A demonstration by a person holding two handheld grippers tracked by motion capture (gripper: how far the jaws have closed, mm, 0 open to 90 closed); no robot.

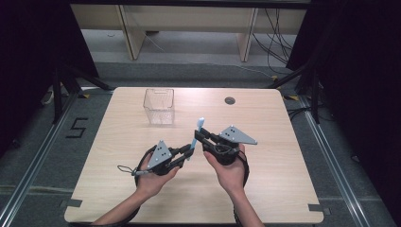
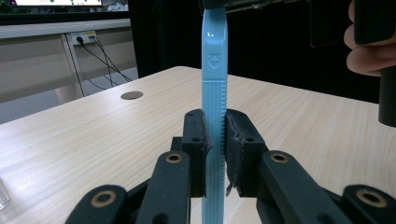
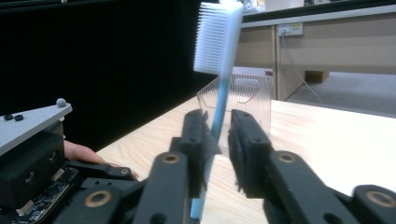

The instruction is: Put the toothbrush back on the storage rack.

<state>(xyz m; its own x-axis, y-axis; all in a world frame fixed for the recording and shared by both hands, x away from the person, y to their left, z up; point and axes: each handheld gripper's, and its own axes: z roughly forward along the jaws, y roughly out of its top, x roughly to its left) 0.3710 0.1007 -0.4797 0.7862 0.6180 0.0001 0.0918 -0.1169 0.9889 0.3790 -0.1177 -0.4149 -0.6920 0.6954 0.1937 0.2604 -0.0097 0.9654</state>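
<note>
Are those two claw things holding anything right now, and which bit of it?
Yes: a blue toothbrush. The left gripper is clamped on its ribbed handle. The right gripper brackets the thin neck below the bristles, but a gap shows beside it, so no firm grip there.

High view: even overhead light on the desk (image 1: 118, 142), soft faint shadows under the hands, dark black curtains (image 1: 359, 94) at both sides, image a bit soft and low-res with no strong glare. Left gripper view: sharp on the blue toothbrush (image 2: 215, 107) with a small specular highlight near its top, background dark and slightly blurred. Right gripper view: near parts at the bottom out of focus, bristles mildly overexposed, clear bin (image 3: 243, 107) behind them soft, bright back wall.
</note>
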